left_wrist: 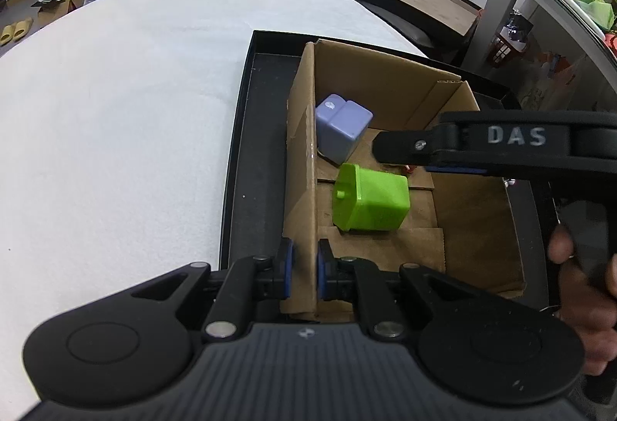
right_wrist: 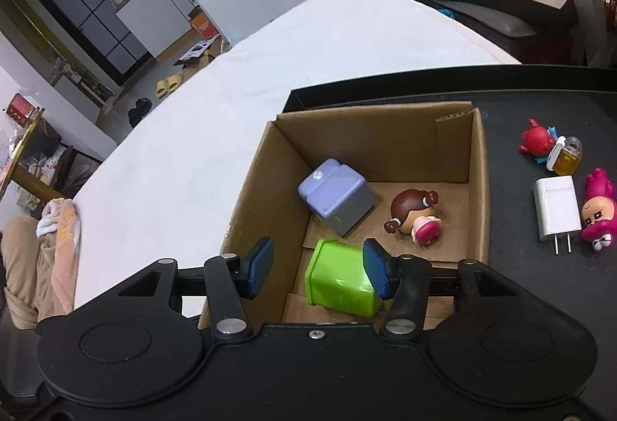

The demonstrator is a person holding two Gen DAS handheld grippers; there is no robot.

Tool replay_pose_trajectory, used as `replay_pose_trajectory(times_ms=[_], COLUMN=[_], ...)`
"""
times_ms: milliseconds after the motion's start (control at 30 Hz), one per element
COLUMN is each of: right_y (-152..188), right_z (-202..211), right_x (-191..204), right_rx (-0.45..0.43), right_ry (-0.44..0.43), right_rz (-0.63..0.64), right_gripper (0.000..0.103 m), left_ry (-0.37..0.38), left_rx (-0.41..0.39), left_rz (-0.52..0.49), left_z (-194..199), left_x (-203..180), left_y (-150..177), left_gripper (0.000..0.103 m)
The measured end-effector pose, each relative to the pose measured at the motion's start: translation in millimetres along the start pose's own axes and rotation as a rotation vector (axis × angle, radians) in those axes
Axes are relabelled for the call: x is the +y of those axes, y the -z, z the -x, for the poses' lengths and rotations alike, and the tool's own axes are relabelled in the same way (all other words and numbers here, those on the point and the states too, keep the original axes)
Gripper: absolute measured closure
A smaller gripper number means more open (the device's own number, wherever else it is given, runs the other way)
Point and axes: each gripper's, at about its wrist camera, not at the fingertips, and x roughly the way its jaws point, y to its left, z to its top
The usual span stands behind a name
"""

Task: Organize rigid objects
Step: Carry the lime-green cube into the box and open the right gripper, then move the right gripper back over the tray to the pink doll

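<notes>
White-clothed table carries a black tray (right_wrist: 513, 89) with an open cardboard box (right_wrist: 478, 189) at its left edge – lilac cube (right_wrist: 335, 197), green cube (right_wrist: 339, 278), brown-haired doll (right_wrist: 414, 214) already inside, red crab toy (right_wrist: 536, 141), white charger (right_wrist: 555, 209), pink doll (right_wrist: 597, 213) left on the tray's right side – left gripper (left_wrist: 304, 268) pinches the box wall, right gripper (right_wrist: 316, 266) part-open, empty.

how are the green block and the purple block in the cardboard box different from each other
Colour: the green block is bright lime, the purple block pale lavender. Place: the green block lies nearer the right gripper, the purple block farther back, by the left wall of the cardboard box. Finish: the green block looks glossier, the purple block duller. Both are boxy plastic pieces with rounded edges, tipped over on the box floor.
</notes>
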Motion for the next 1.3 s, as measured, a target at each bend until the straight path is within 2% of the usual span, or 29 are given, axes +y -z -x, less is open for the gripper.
replay_pose_trajectory(times_ms=[267,633,1033,1300], right_y=[-3,-4,-6,-13], right_z=[24,50,65,70], right_x=[2,-19,-47,-79], right_rx=[-0.051,-0.094,-0.125,-0.142], right_ry=[0.0,0.066,0.127,0.159], right_rz=[0.031,0.042,0.002,-0.081], right_gripper=[0.051,0.051,0.05,0.049], left_ry=[-0.023,-0.063,-0.1,-0.109], left_rx=[0.008,0.017,0.026,0.027], left_rz=[-0.013,-0.03,-0.039,-0.045], left_z=[-2,-5,-9,-10], left_x=[-4,-11,-16,-18], left_y=[0,1,3,3], left_gripper=[0.092,0.092,0.092,0.092])
